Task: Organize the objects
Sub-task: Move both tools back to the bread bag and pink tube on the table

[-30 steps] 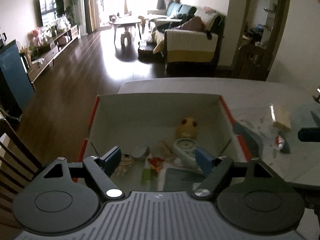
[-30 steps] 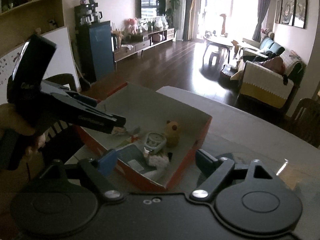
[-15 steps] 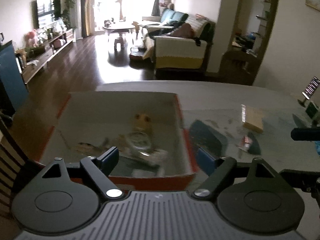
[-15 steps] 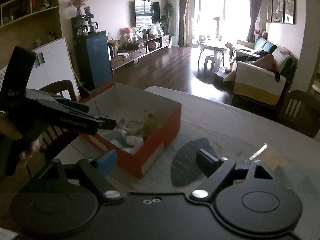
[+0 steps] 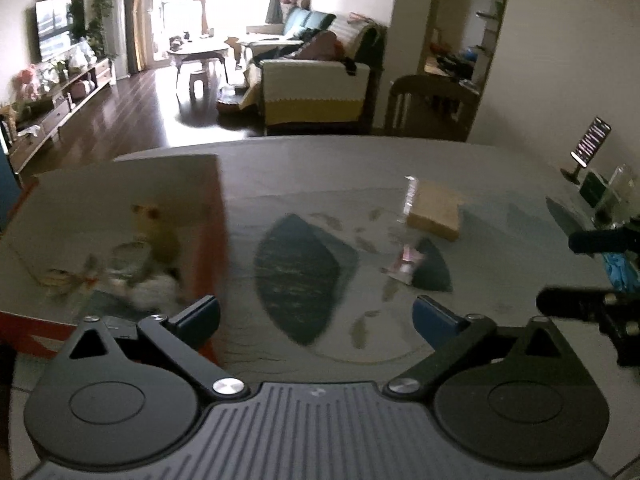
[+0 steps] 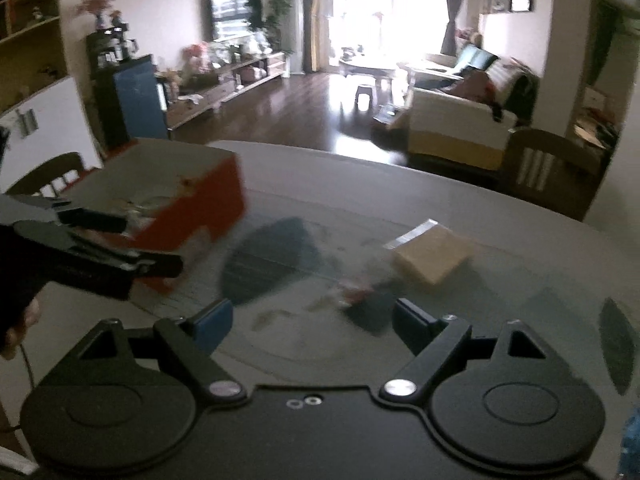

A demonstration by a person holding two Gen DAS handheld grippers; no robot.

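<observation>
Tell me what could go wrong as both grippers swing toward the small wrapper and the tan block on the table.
Both the left gripper and right gripper are open and close together near the small wrapper, so they might collide. The wrapper looks flat and light and could slide away from the fingers. The tan block lies right beside it and could get knocked.

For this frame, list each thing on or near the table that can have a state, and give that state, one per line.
left gripper: open, holding nothing, above the table.
right gripper: open, holding nothing.
orange box: open-topped, on the table, several small items inside.
yellow toy: inside the box, upright.
tan block: flat on the table, outside the box.
small pink packet: on the table, outside the box.
phone: propped on a stand, screen lit.
</observation>
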